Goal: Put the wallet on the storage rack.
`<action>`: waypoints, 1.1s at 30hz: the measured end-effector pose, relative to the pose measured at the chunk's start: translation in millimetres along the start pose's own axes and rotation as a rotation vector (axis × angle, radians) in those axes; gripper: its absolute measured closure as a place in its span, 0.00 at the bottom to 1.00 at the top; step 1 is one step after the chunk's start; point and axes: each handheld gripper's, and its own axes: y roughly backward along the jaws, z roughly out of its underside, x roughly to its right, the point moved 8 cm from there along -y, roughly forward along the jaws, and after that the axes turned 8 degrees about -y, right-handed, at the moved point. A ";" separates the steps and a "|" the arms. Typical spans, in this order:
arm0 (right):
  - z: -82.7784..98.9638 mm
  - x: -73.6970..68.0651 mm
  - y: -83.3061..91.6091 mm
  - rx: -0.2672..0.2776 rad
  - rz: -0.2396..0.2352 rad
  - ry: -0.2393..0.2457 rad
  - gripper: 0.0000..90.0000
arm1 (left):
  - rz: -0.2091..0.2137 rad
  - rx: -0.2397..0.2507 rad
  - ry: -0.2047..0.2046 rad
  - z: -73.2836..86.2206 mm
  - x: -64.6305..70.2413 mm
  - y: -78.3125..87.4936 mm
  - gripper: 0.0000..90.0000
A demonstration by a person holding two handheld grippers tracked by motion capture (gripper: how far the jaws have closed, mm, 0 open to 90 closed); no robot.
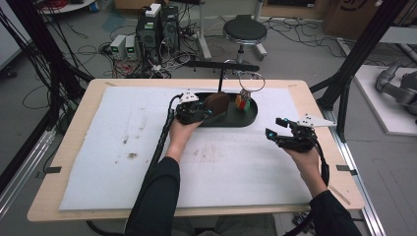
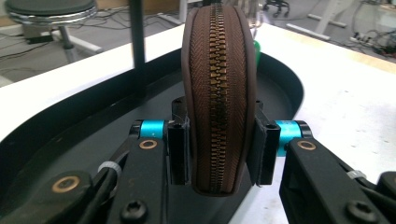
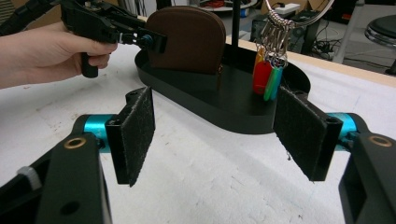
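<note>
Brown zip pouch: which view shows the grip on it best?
Left gripper view: the pouch stands edge-on, both pads pressing its sides. Right gripper view shows its flat face; the high view, a small brown shape.

pouch over tray, keys perhaps inside

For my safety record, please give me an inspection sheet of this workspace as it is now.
Surface: wooden table under a white mat with small dark stains.
Job's things: brown zip pouch held on edge over the black tray.
Clutter: bunch of keys with coloured tags hanging over the tray.
Grippers: left claw shut on the pouch; right claw open, over the mat.
Cables: one trails from each claw; many lie on the floor.
Surroundings: stool, computer boxes, black frame posts.
</note>
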 end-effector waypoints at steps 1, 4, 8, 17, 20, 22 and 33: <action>0.0 -0.1 0.0 0.000 0.000 -0.001 0.34 | -0.005 -0.015 -0.001 2.6 -1.1 -0.5 0.73; 0.1 0.2 -0.1 0.000 0.000 0.002 0.34 | -0.005 -0.048 0.000 8.8 -2.3 -2.1 0.73; 0.4 0.5 -0.3 -0.003 0.001 0.001 0.34 | -0.009 -0.050 -0.003 10.3 -1.5 -4.6 0.73; 0.3 -0.5 -0.4 -0.003 0.000 0.002 0.34 | -0.020 -0.062 -0.007 14.8 -2.9 -8.3 0.72; 0.2 -0.1 -0.4 -0.002 0.000 0.003 0.34 | -0.026 -0.101 -0.017 19.3 -3.3 -8.5 0.71; 0.3 0.0 -0.3 -0.003 0.000 0.002 0.34 | -0.031 -0.114 -0.013 20.7 -3.4 -8.7 0.70; 0.9 -0.6 -0.7 -0.008 -0.004 0.002 0.34 | -0.089 -0.179 0.006 25.3 -9.7 -4.5 0.46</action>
